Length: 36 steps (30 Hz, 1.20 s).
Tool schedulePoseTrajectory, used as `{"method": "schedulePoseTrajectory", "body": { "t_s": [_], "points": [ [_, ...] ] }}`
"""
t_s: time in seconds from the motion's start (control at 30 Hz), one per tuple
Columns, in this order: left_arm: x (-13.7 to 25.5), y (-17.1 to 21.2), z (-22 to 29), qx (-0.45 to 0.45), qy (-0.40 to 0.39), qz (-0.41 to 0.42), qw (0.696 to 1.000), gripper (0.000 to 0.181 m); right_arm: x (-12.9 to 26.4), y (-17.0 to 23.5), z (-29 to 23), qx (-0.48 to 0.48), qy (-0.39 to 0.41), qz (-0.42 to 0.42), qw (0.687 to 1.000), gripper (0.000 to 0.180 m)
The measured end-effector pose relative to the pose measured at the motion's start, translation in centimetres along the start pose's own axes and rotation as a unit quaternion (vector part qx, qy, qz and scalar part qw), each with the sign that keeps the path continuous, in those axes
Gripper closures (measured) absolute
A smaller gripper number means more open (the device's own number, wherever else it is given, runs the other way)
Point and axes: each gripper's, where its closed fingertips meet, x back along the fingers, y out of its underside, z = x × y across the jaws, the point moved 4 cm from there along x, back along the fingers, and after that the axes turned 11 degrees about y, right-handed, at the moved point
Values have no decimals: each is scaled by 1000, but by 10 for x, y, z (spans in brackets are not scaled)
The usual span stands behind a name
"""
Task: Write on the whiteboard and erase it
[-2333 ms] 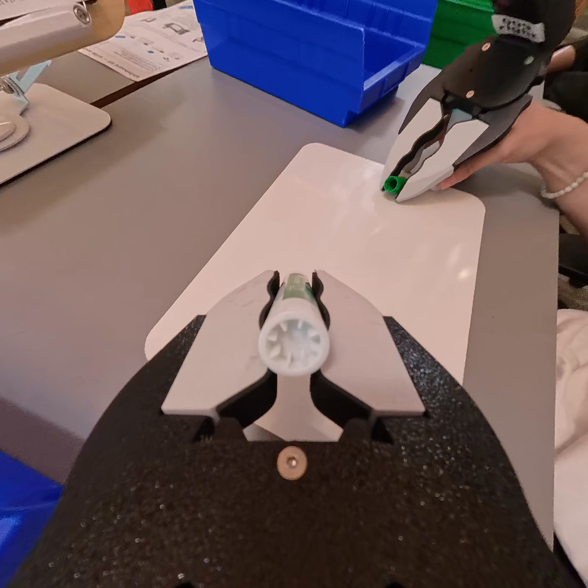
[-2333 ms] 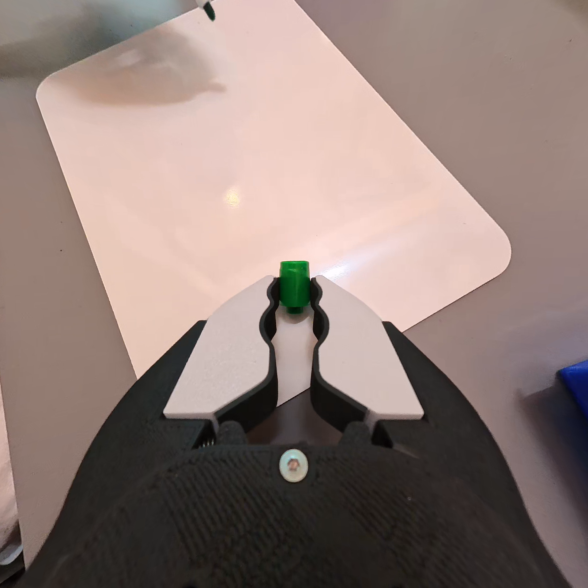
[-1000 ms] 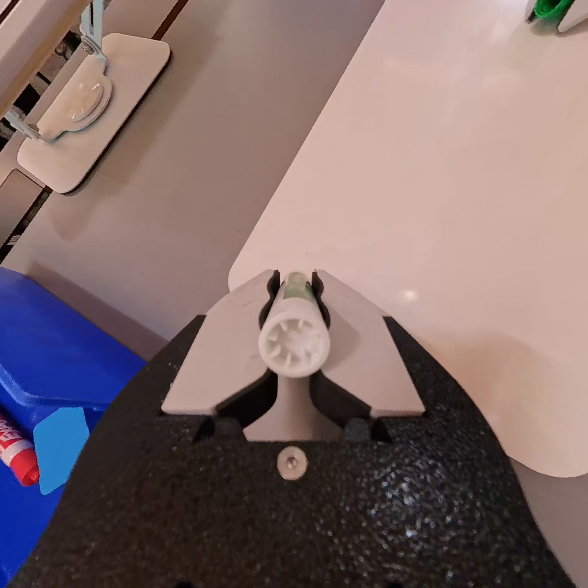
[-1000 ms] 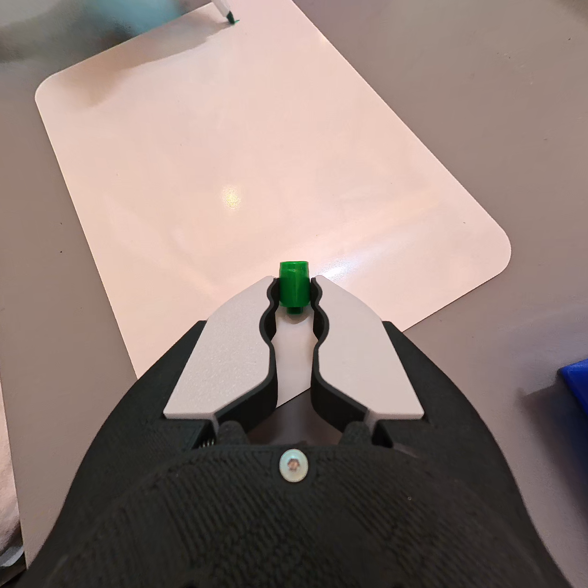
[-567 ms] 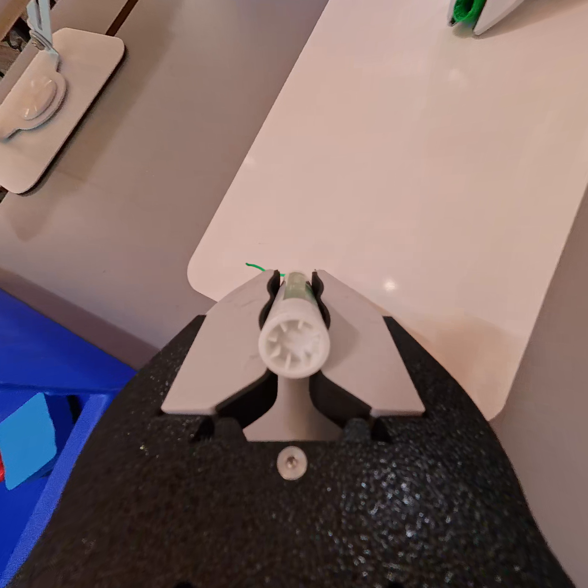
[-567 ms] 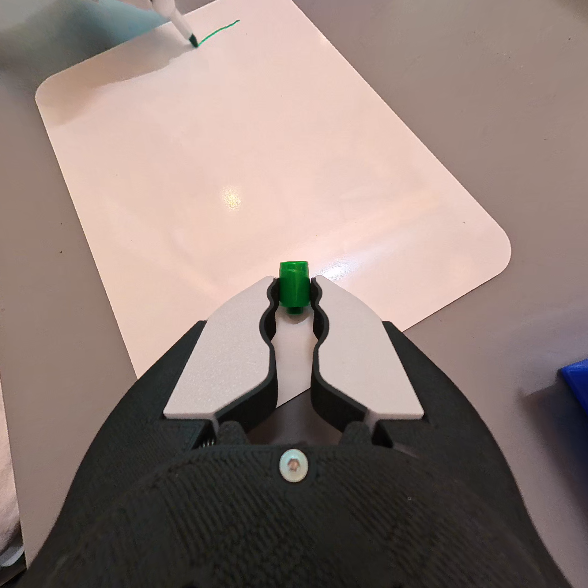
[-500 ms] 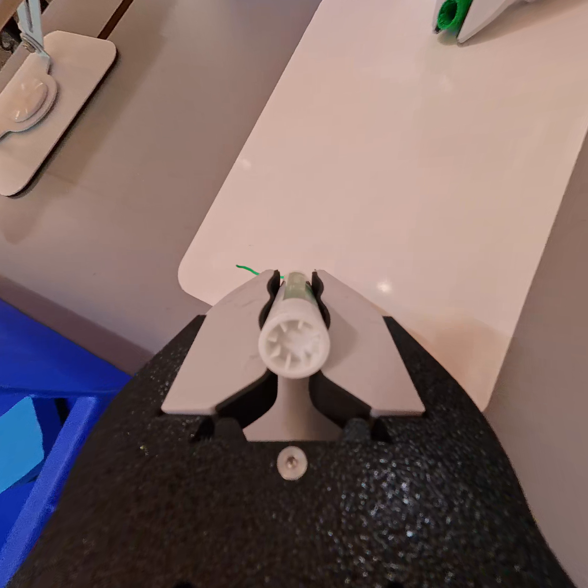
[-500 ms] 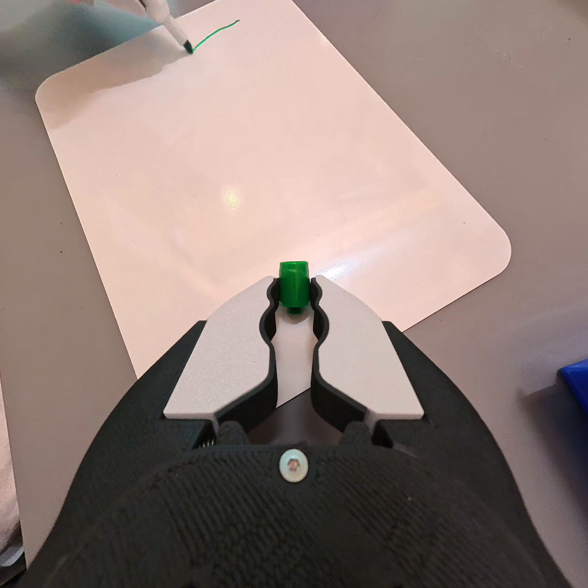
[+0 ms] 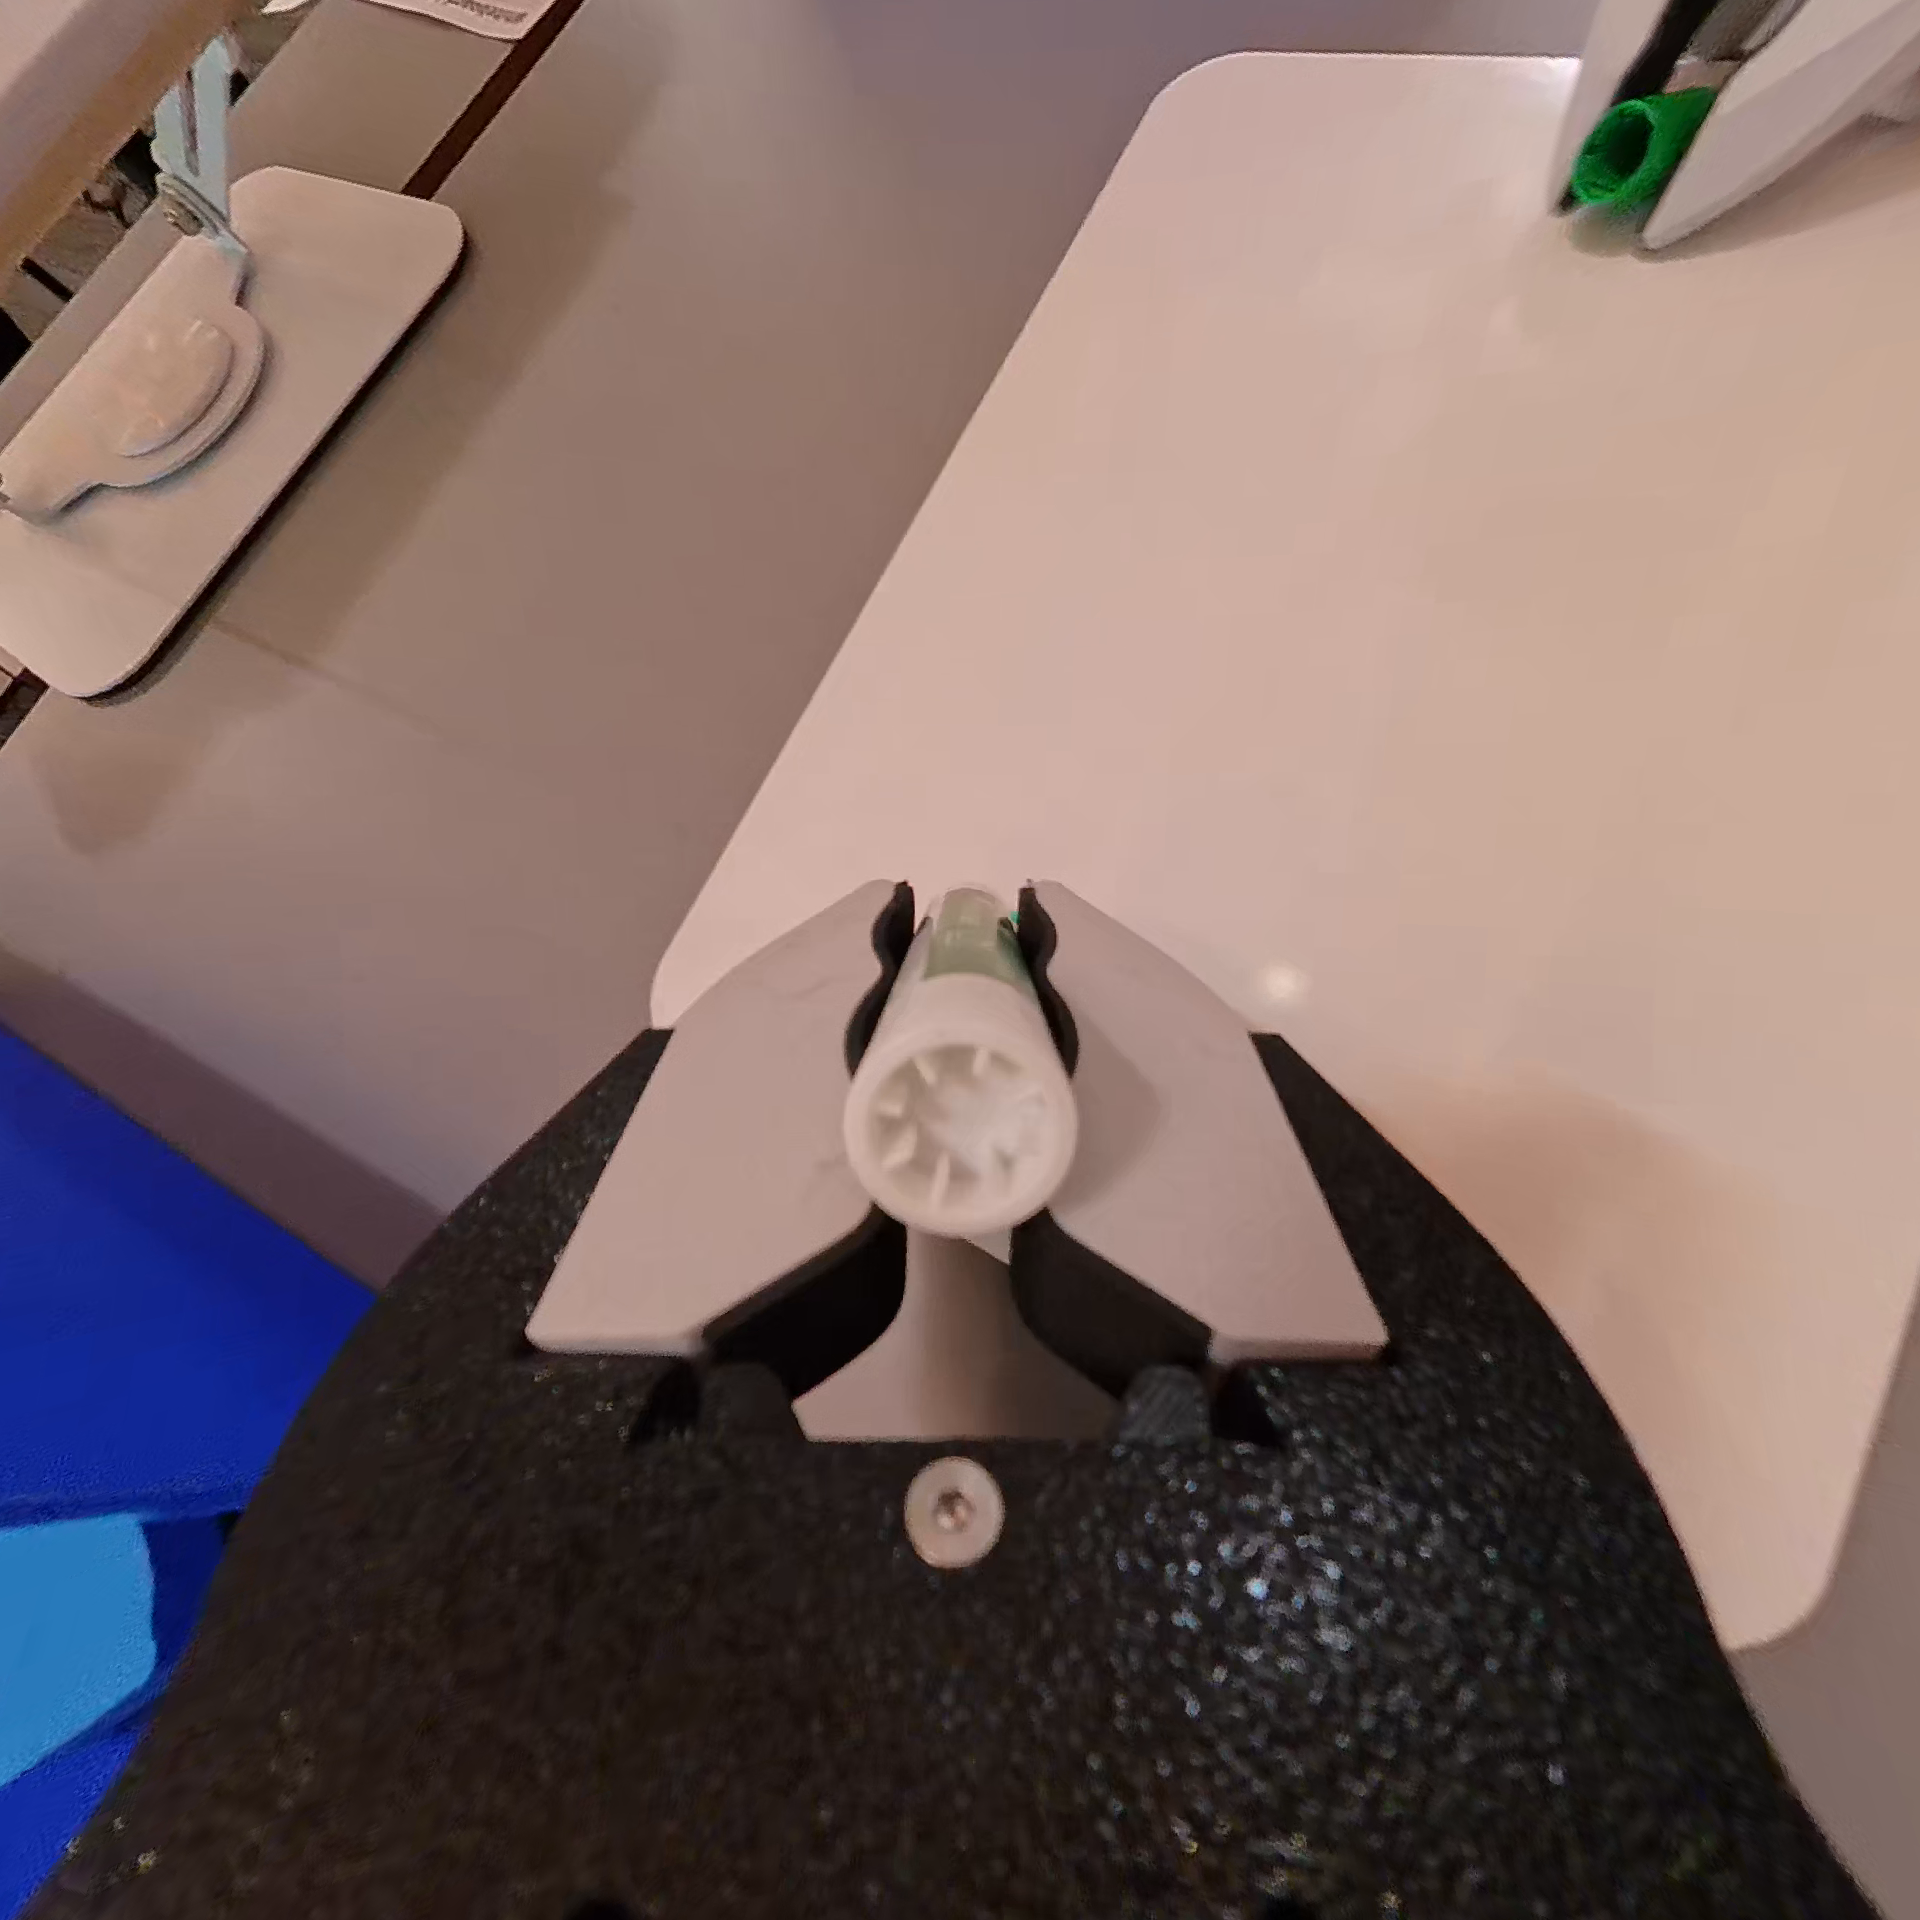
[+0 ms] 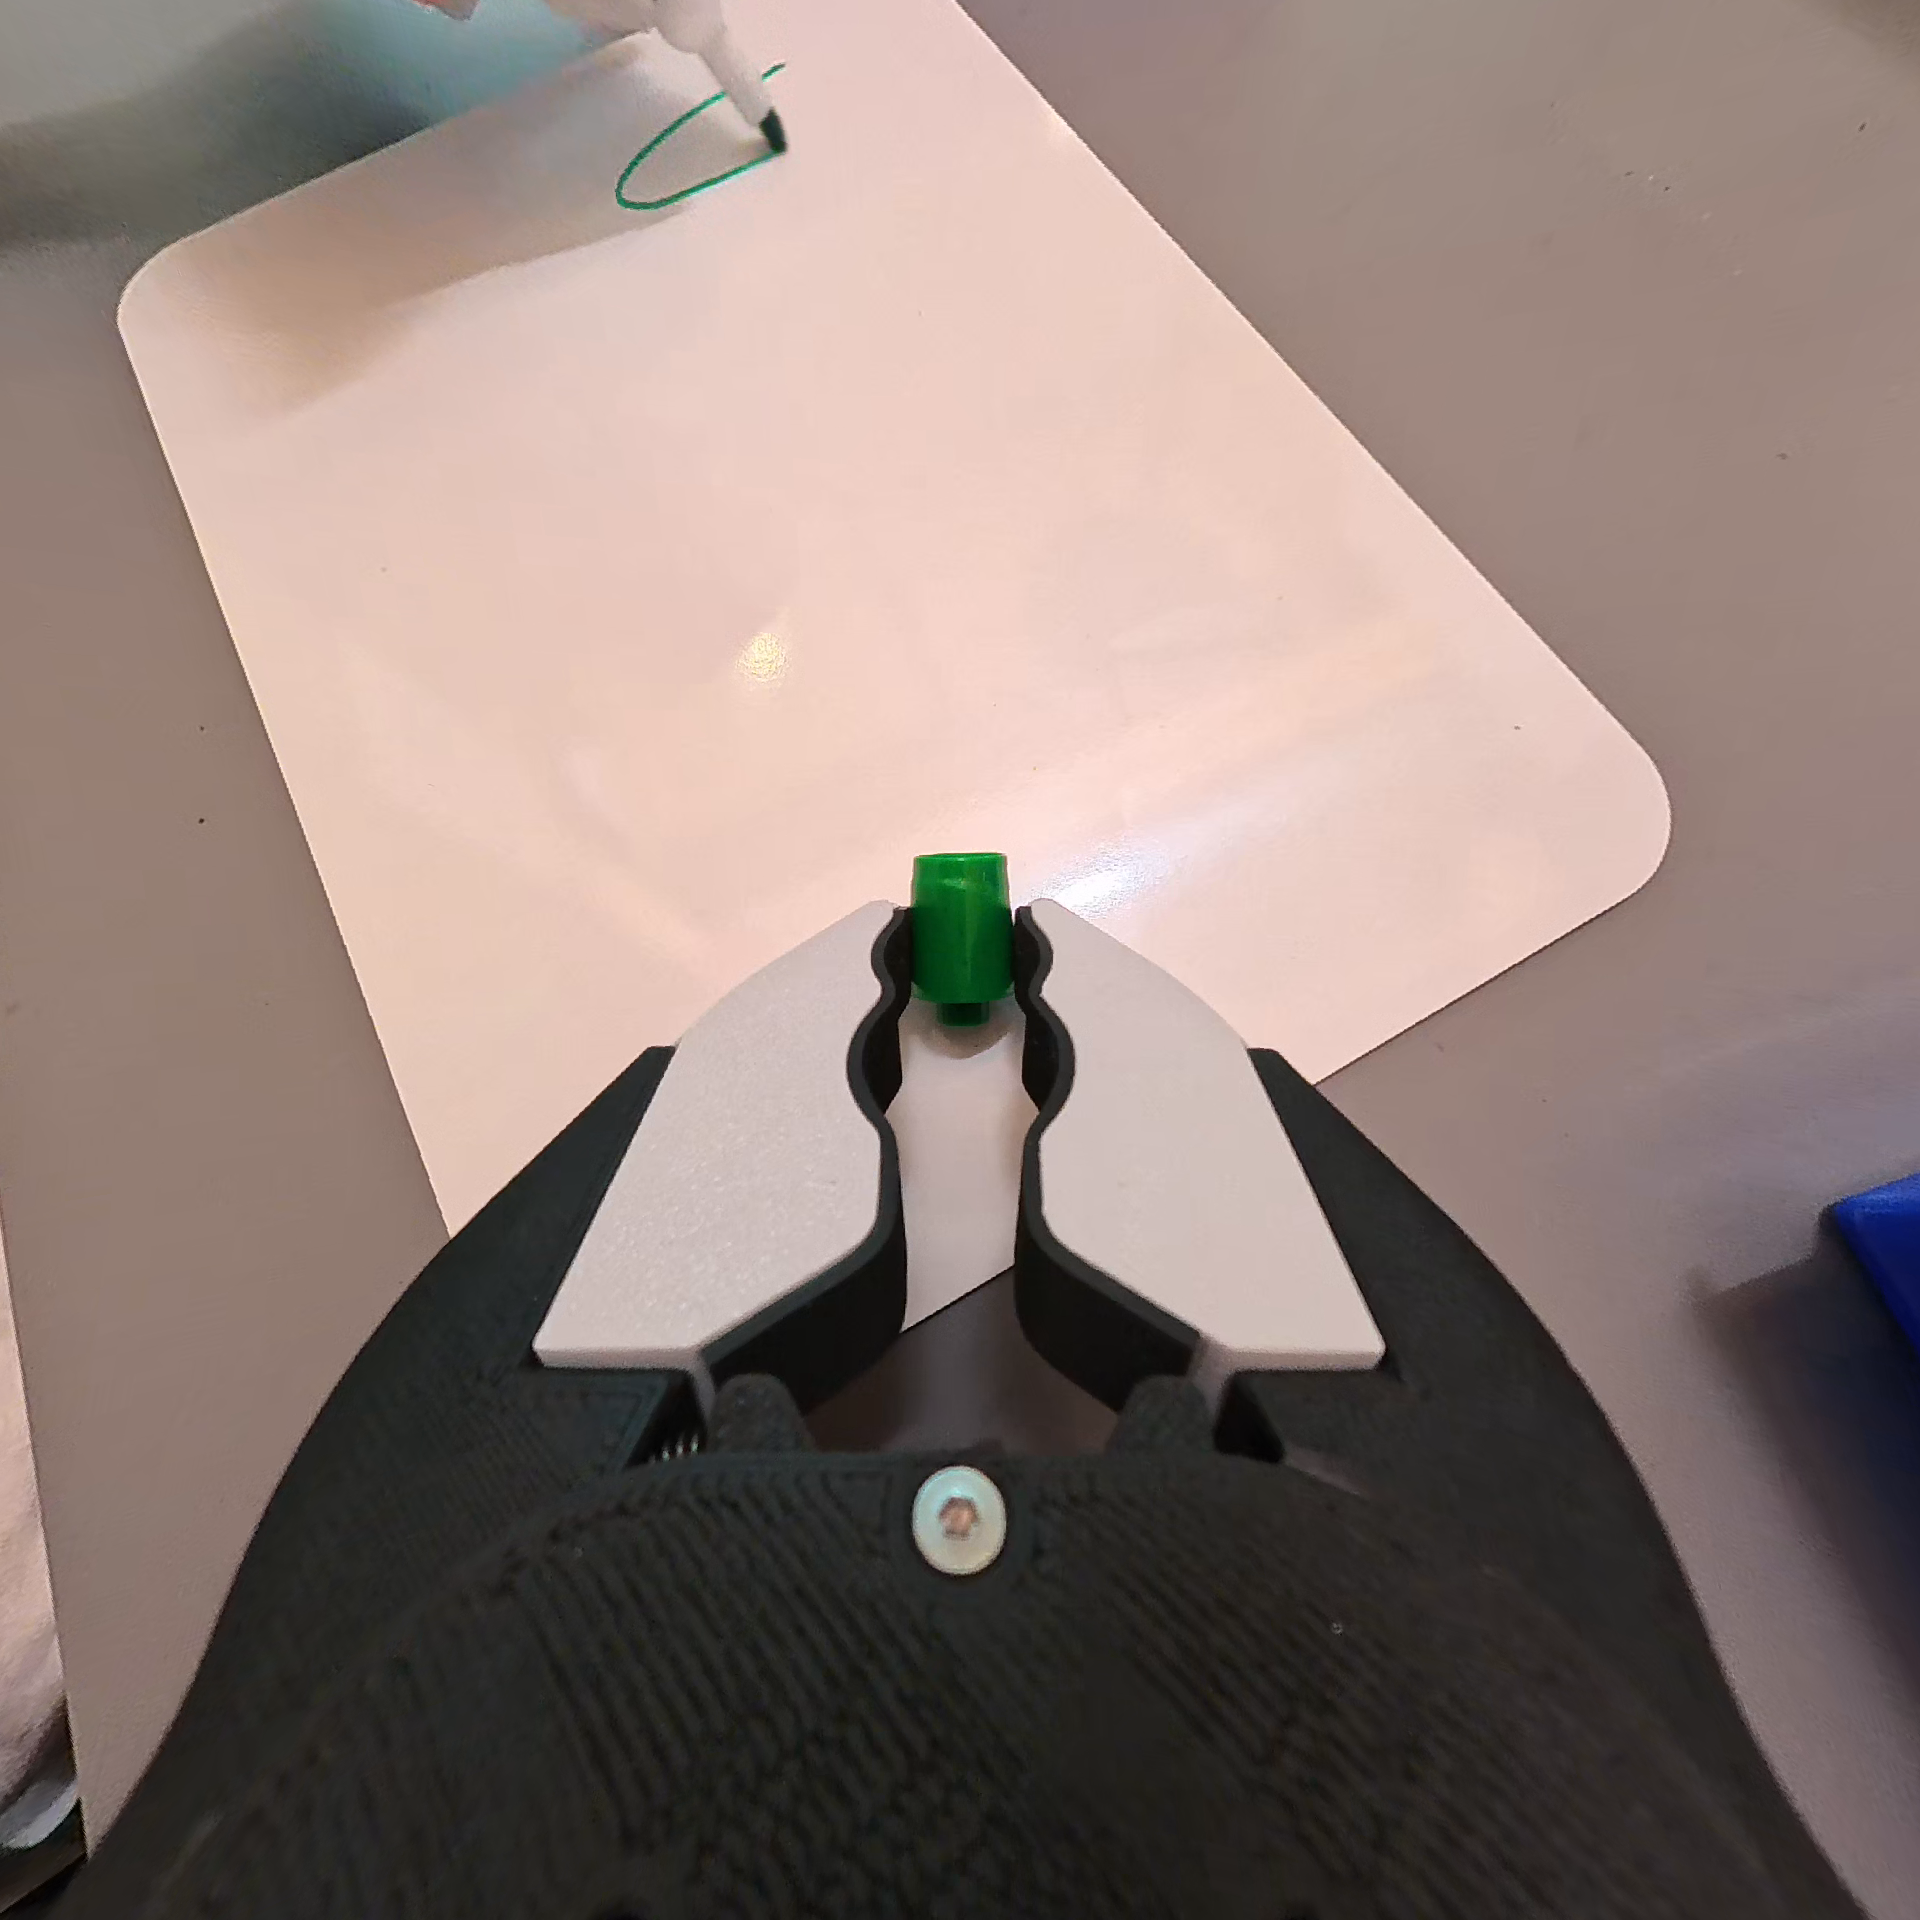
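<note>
Left wrist view: we see the left gripper (image 9: 961,904) clamped on a white marker (image 9: 961,1122), whose tip is hidden beyond the fingers; the whiteboard (image 9: 1351,623) stretches ahead and rightward, bare grey table (image 9: 520,571) to the left. Right wrist view: the right gripper (image 10: 961,914) pinches the green cap (image 10: 958,940) over the whiteboard's (image 10: 727,468) near edge; far ahead-left, the marker tip (image 10: 771,130) touches a green loop (image 10: 686,156), its barrel cut off.

Whiteboard (image 10: 727,520) is glossy and smooth, with glare spots. Table (image 10: 1558,312) is matt grey. Green cap (image 10: 960,951) is smooth plastic.
</note>
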Motion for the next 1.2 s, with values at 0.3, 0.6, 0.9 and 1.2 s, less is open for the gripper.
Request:
{"method": "schedulePoseTrajectory", "body": {
  "t_s": [0.3, 0.6, 0.9, 1.2],
  "points": [
    [-1, -3, -11, 6, -8, 11, 1000, 162, 0, 0, 0, 0, -1, 0, 1000, 161],
    [10, -3, 18, -1, 36, 5, 999, 162, 0, 0, 0, 1, -1, 0, 1000, 160],
    [6, 0, 17, 5, 34, 0, 999, 161, 0, 0, 0, 1, -2, 0, 1000, 161],
    [6, 1, 19, 6, 28, -1, 1000, 162, 0, 0, 0, 1, -2, 0, 1000, 161]
  ]
}}
